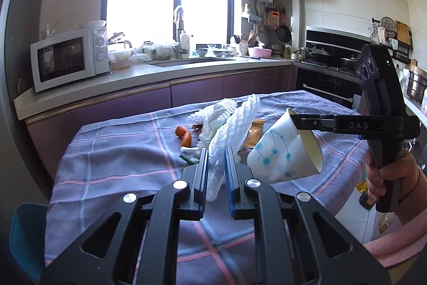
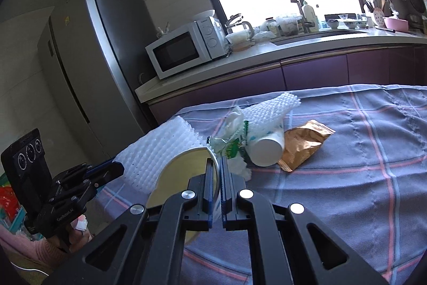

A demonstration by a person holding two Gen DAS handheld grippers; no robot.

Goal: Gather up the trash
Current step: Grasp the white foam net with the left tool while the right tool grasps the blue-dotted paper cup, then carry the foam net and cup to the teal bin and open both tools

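Two paper cups show: a white, blue-dotted paper cup (image 1: 285,151), empty, is pinched at its rim by the right hand-held gripper (image 2: 216,170) above the counter (image 2: 373,151), and a second white paper cup (image 2: 267,148) lies tipped beside a brown foil wrapper (image 2: 301,146). The left hand-held gripper (image 1: 216,167) clamps white foam netting (image 1: 229,135) over the checked lilac cloth, with a microwave (image 1: 66,58) on the kitchen worktop behind.

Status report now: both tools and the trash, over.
Left tool shut on foam net. Right tool shut on paper cup. More trash on tablecloth.
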